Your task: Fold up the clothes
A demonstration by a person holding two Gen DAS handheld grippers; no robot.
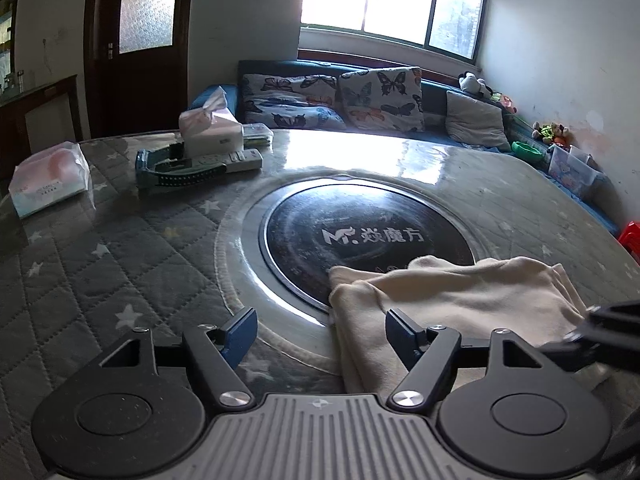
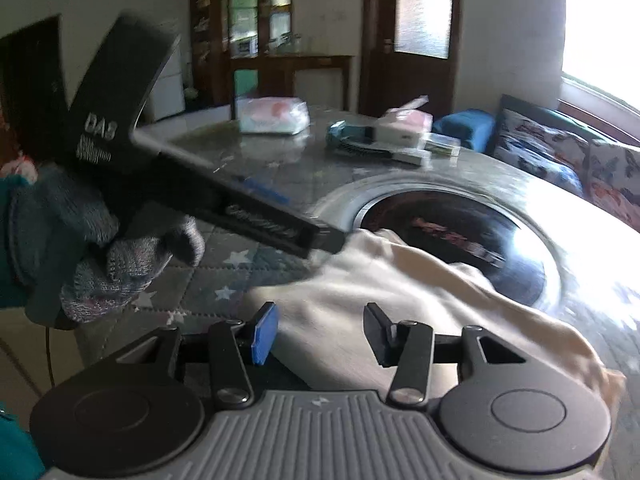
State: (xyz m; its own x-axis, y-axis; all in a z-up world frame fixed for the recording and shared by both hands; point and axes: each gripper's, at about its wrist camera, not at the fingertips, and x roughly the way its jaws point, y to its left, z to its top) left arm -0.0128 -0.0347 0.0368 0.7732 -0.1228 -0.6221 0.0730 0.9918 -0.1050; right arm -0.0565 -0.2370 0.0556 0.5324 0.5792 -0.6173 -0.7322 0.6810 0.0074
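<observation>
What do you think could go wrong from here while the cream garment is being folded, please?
1. Both tools are open, the left tool and the right tool, so the cream garment is unheld and its fold may loosen.
2. The garment partly overlaps the black round plate; dragging could snag its rim.
3. The tools are close and may collide.

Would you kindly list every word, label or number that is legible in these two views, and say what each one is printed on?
"M. 焱魔方": white logo on the round black hob set in the table.
"DA3": raised letters on the left gripper body, seen from the right wrist.
Smaller line under "DA3": blurred, unreadable.
Print on the tissue pack and tissue box: too small to read.
</observation>
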